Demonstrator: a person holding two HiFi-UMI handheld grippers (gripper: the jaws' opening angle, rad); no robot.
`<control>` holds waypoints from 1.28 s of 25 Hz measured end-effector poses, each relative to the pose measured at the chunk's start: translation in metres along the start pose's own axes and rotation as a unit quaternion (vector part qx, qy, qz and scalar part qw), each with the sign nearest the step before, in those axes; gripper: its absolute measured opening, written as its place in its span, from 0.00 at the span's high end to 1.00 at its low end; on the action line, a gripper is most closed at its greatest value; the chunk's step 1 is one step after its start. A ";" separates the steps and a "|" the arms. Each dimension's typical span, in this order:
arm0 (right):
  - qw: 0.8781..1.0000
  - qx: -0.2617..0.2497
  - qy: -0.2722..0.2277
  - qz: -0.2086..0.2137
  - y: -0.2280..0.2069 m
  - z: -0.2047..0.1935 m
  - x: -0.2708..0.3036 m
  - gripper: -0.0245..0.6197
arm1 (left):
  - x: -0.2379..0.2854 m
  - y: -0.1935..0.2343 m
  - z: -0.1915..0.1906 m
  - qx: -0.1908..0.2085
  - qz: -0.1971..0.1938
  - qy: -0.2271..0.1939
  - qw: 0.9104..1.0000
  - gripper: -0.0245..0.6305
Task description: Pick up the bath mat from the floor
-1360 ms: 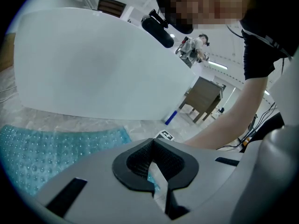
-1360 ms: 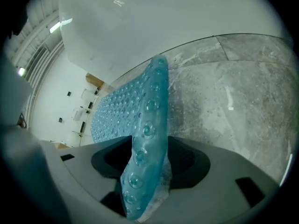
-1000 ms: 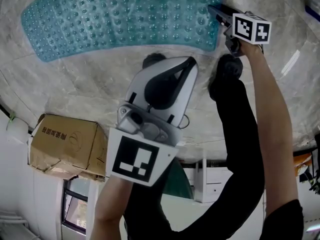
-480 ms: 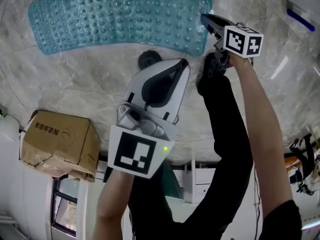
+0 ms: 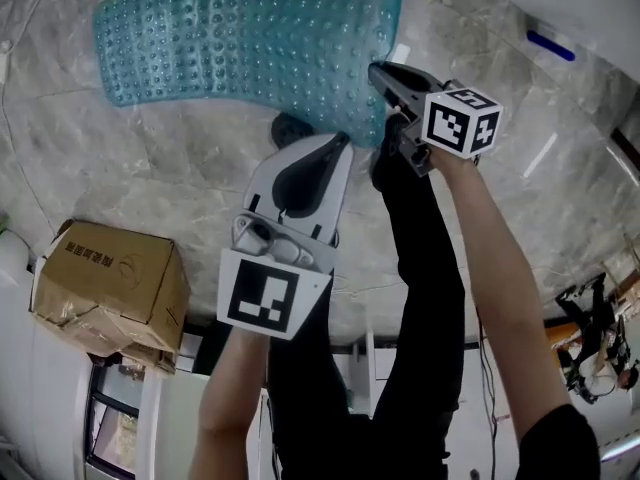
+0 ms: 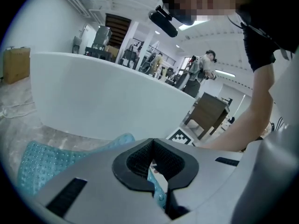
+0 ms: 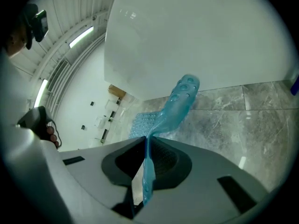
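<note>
The teal, bubble-textured bath mat (image 5: 250, 38) lies on the marble floor with its near right edge pulled up. My right gripper (image 5: 378, 70) grips the mat's right corner. In the right gripper view the mat (image 7: 180, 101) runs as a thin sheet out from between the jaws of the right gripper (image 7: 145, 141), which have just been closing on it. My left gripper (image 5: 335, 140) reaches the mat's near edge. In the left gripper view its jaws (image 6: 152, 141) are together, with a strip of mat (image 6: 42, 164) pinched low in the gap.
A white bathtub wall (image 6: 103, 101) rises just beyond the mat and also fills the right gripper view (image 7: 196, 36). A cardboard box (image 5: 105, 278) sits at the left. My dark shoe (image 5: 290, 128) is by the mat's edge. A blue object (image 5: 550, 45) lies at top right.
Both grippers have risen, and the right one now holds the mat's corner. The mat's near right edge has come off the floor and curls upward.
</note>
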State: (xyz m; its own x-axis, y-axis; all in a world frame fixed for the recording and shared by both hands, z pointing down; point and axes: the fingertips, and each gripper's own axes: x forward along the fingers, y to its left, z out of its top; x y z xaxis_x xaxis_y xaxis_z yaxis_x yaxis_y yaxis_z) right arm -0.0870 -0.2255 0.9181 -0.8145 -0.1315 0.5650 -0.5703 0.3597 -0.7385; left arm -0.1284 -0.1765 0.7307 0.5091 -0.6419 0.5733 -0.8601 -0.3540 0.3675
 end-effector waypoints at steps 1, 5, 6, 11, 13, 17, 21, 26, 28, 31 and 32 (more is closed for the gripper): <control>1.000 -0.002 -0.003 0.005 0.011 0.004 -0.009 0.90 | -0.004 -0.003 0.006 0.000 0.003 -0.005 1.000 0.94; 1.000 -0.008 -0.012 0.028 0.057 0.026 -0.045 0.90 | -0.021 -0.013 0.043 -0.002 0.014 -0.032 0.999 0.94; 0.999 -0.008 -0.013 0.033 0.069 0.032 -0.056 0.90 | -0.026 -0.017 0.053 -0.003 0.017 -0.039 0.999 0.94; 0.999 -0.005 -0.020 0.044 0.125 0.054 -0.108 0.90 | -0.051 -0.042 0.101 0.001 0.018 -0.059 0.998 0.94; 0.999 -0.001 -0.028 0.047 0.145 0.062 -0.127 0.90 | -0.060 -0.053 0.121 0.004 0.016 -0.068 0.998 0.94; 0.998 0.005 -0.045 0.045 0.180 0.082 -0.167 0.90 | -0.079 -0.072 0.158 0.009 0.016 -0.082 0.996 0.94; 0.996 0.009 -0.071 0.053 0.214 0.100 -0.195 0.90 | -0.097 -0.083 0.186 0.012 0.020 -0.098 0.995 0.94; 0.993 0.025 -0.097 0.069 0.259 0.107 -0.228 0.90 | -0.130 -0.098 0.212 0.025 0.030 -0.113 0.993 0.94; 0.991 0.018 -0.106 0.079 0.277 0.111 -0.243 0.91 | -0.143 -0.105 0.222 0.028 0.037 -0.119 0.992 0.94; 0.989 -0.001 -0.115 0.090 0.305 0.115 -0.268 0.91 | -0.168 -0.121 0.231 0.027 0.048 -0.130 0.990 0.94; 0.989 -0.010 -0.119 0.093 0.316 0.117 -0.276 0.91 | -0.177 -0.126 0.235 0.027 0.053 -0.135 0.989 0.94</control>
State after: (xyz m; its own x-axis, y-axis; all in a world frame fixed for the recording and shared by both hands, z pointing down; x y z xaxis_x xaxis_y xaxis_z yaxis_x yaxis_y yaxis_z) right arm -0.0542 -0.1838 0.4858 -0.9087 -0.2730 0.3157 -0.4075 0.4166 -0.8127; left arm -0.1178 -0.1780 0.4105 0.3950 -0.8333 0.3867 -0.9122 -0.3059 0.2726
